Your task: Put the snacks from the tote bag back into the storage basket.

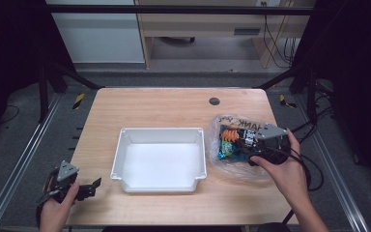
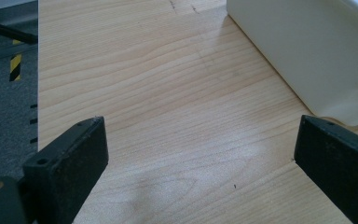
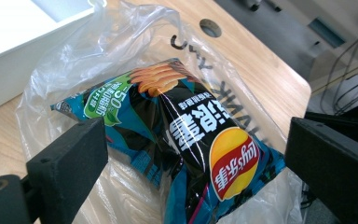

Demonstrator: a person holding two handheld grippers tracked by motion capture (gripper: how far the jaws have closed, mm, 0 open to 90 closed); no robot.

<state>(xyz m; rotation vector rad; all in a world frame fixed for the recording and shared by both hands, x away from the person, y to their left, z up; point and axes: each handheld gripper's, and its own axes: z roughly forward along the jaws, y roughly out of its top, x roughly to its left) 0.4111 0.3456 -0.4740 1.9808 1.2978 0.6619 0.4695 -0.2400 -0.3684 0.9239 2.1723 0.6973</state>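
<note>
My right gripper (image 1: 245, 141) hangs over the chip bag (image 3: 186, 135), jaws spread wide to either side of it, not touching as far as I can tell. The bag lies in a clear plastic bag (image 1: 222, 126) just right of the white tray (image 1: 158, 180). My left gripper (image 1: 89, 187), jaws spread, sits at the table's (image 1: 174, 106) near-left corner.

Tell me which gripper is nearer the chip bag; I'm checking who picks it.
Right. The right gripper hangs over the chip bag, jaws open either side of it. The left gripper sits at the table's near left corner, beyond the white tray.
</note>
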